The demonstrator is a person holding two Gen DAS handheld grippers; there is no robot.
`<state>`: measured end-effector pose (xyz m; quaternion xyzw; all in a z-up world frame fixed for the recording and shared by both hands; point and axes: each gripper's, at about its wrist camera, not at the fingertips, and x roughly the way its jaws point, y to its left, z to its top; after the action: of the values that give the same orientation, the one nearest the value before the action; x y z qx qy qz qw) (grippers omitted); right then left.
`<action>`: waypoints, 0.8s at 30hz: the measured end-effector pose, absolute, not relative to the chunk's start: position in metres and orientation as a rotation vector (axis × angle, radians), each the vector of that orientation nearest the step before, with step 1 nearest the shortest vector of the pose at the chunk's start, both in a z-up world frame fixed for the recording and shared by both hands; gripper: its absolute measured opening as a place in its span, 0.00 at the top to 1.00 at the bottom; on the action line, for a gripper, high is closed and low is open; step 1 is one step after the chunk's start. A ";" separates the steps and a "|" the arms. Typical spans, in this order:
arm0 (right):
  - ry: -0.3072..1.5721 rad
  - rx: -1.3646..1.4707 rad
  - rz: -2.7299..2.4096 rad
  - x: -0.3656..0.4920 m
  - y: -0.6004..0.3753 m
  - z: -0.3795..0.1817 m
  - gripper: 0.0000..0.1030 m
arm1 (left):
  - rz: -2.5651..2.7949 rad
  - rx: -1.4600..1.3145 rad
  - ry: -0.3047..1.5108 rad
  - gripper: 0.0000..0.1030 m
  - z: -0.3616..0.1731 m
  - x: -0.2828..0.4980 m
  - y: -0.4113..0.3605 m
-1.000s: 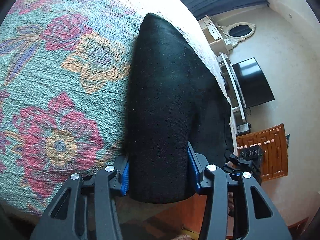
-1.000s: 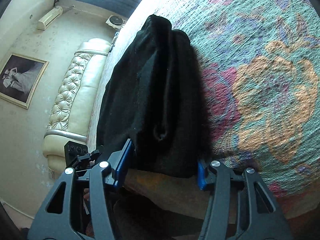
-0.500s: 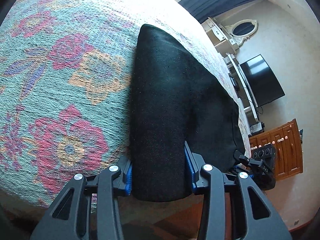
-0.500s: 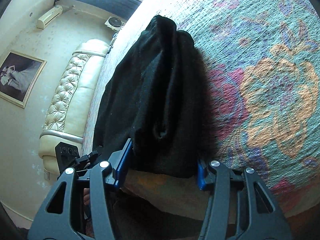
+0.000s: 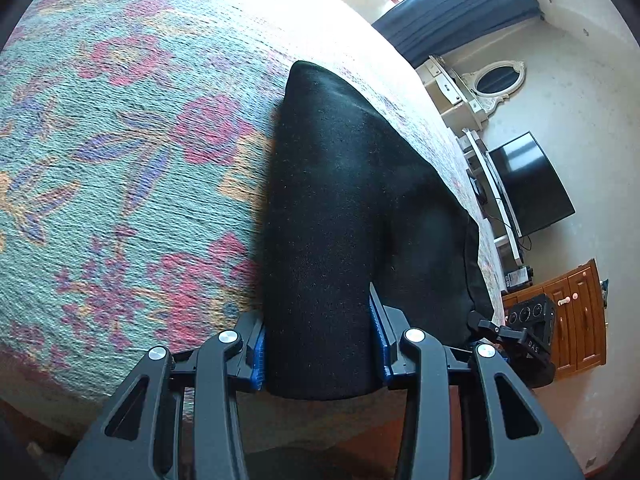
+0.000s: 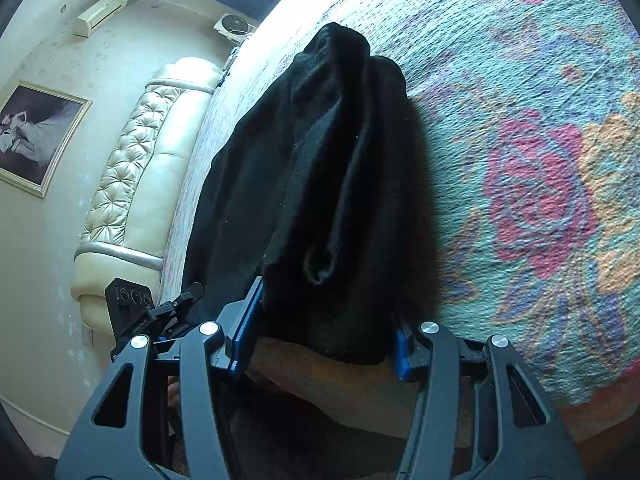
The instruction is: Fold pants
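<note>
Right now the big bed (image 5: 120,184) with its flowery cover holds the black pants (image 5: 340,208), which lie near its edge in a long, bunched strip. Each claw is pinching one near end of the pants: the left claw (image 5: 318,354) grips a smooth, flat part, and the right claw (image 6: 324,340) grips a lumpy, rolled part. I think this is the folding step, so next both claws should lift together and lay the near end over the far end.

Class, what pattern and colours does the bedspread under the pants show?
A floral pattern: pink, orange and purple on teal bedspread, clearest in the left wrist view.
</note>
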<state>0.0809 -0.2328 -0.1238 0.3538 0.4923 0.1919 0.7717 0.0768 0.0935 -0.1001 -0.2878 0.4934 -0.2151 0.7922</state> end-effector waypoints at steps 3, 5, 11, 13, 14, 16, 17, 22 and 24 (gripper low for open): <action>1.083 0.751 0.435 0.089 -0.217 -0.124 0.49 | -0.440 -0.637 1.049 0.61 -0.100 0.075 0.108; 1.095 0.736 0.448 0.094 -0.205 -0.124 0.49 | -0.424 -0.652 1.043 0.61 -0.101 0.073 0.117; 1.119 0.710 0.477 0.105 -0.185 -0.127 0.49 | -0.396 -0.678 1.030 0.61 -0.102 0.066 0.136; 1.121 0.709 0.475 0.104 -0.184 -0.128 0.49 | -0.398 -0.685 1.032 0.61 -0.103 0.065 0.136; 1.120 0.713 0.475 0.103 -0.184 -0.128 0.49 | -0.397 -0.681 1.031 0.61 -0.103 0.065 0.135; 1.119 0.723 0.475 0.103 -0.185 -0.129 0.49 | -0.396 -0.672 1.029 0.60 -0.103 0.064 0.135; 1.119 0.724 0.475 0.103 -0.186 -0.129 0.49 | -0.396 -0.672 1.029 0.60 -0.101 0.068 0.130; 1.117 0.728 0.477 0.102 -0.189 -0.131 0.49 | -0.399 -0.676 1.029 0.60 -0.102 0.068 0.131; 1.115 0.730 0.477 0.101 -0.189 -0.131 0.49 | -0.398 -0.676 1.029 0.60 -0.102 0.068 0.131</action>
<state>0.1010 -0.1893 -0.1310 0.3352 0.5121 0.2191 0.7598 0.0682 0.1310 -0.1019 -0.3150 0.4793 -0.1856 0.7979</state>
